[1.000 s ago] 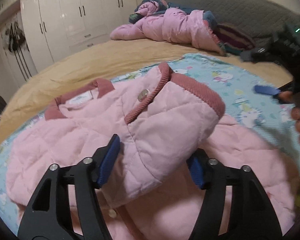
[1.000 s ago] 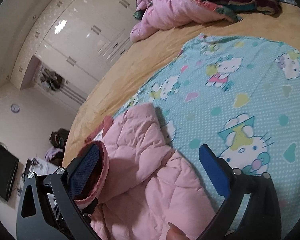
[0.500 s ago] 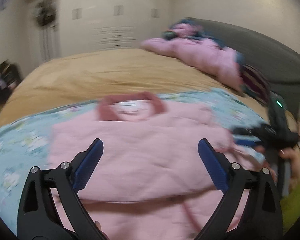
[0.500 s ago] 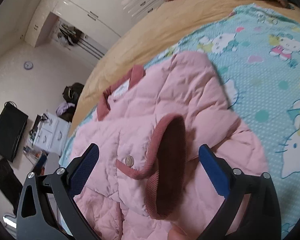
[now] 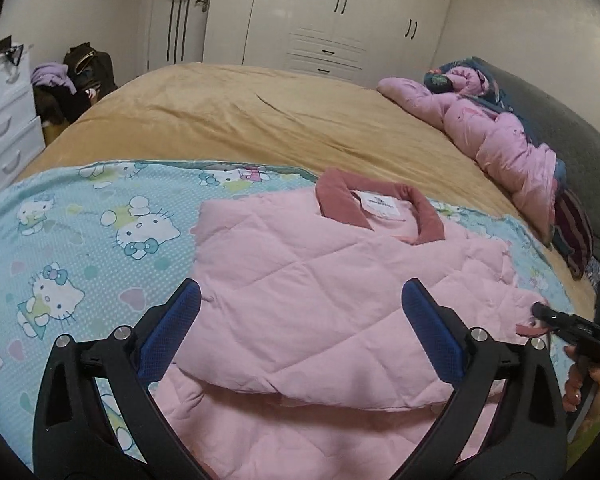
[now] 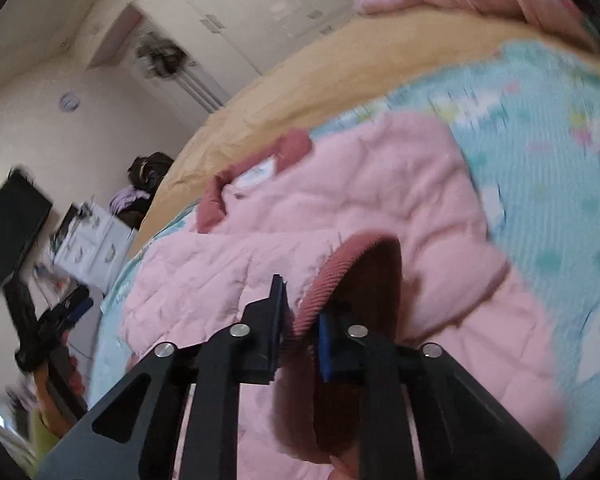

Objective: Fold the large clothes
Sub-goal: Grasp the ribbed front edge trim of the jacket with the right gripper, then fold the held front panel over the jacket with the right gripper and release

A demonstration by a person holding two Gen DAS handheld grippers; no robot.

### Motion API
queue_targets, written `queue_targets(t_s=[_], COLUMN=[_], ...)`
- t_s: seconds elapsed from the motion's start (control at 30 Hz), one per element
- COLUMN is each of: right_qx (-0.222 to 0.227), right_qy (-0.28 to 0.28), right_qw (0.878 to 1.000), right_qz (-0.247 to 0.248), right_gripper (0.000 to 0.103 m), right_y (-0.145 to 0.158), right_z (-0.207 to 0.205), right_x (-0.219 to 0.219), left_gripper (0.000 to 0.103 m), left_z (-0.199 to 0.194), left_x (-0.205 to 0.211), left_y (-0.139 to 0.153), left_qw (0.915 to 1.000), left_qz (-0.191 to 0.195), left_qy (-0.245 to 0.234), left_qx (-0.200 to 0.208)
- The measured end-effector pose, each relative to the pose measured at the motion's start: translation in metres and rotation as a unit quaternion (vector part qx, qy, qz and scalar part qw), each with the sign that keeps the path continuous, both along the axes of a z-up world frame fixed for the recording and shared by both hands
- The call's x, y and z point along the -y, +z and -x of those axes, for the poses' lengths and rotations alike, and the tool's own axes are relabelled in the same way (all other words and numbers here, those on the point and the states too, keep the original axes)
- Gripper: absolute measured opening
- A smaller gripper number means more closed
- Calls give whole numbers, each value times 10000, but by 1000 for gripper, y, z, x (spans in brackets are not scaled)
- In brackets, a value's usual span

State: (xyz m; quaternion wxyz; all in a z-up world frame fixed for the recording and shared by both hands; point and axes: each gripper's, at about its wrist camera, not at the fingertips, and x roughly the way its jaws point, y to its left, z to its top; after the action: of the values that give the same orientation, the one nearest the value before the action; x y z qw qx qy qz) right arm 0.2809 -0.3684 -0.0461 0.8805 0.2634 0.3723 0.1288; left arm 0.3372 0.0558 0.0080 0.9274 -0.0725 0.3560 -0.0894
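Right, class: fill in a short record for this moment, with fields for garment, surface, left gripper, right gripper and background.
garment: pink quilted jacket, one sleeve folded across its front, collar away from camera
surface: cartoon-cat sheet over tan bedspread
left gripper: open, over the jacket, gripping nothing
right gripper: shut on ribbed cuff
background: white wardrobe, pink bedding pile

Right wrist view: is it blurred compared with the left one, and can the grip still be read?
Right wrist view: motion blur smears the cartoon-print sheet and wardrobe, yet the right gripper shows sharply, shut on the jacket's ribbed cuff. Left wrist view: sharp, evenly lit, with fisheye bending at the edges; the left gripper is open over the pink quilted jacket.
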Motion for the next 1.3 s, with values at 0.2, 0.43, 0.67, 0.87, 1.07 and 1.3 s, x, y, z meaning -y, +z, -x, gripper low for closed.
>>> queue_targets(t_s=[0.2, 0.43, 0.67, 0.87, 1.07, 1.3], right_qx=[1270, 1474, 685, 38, -243, -477], right_qy=[521, 288, 95, -129, -168, -379], right_qw=[9752, 9529, 9579, 9726, 9714, 9675], right_qz=[1738, 2636, 2787, 2319, 2357, 2453], right_gripper=[12, 11, 10, 10, 11, 44], right_y=[79, 111, 54, -2, -28, -23], right_z=[9, -24, -60, -76, -79, -73], right_x=[-35, -45, -22, -2, -11, -4], left_gripper=[94, 94, 94, 94, 94, 94], left_z=[-7, -23, -35, -44, -61, -79], left_x=[-2, 7, 22, 35, 46, 41], left_y=[23, 19, -4, -15, -41, -89], left_qw=[9992, 9992, 9996, 9988, 9968, 9919], left_qz=[-15, 52, -75, -353, -677, -761], left_qy=[-27, -86, -218, -324, -383, -275], left_qx=[408, 390, 178, 141, -176, -975])
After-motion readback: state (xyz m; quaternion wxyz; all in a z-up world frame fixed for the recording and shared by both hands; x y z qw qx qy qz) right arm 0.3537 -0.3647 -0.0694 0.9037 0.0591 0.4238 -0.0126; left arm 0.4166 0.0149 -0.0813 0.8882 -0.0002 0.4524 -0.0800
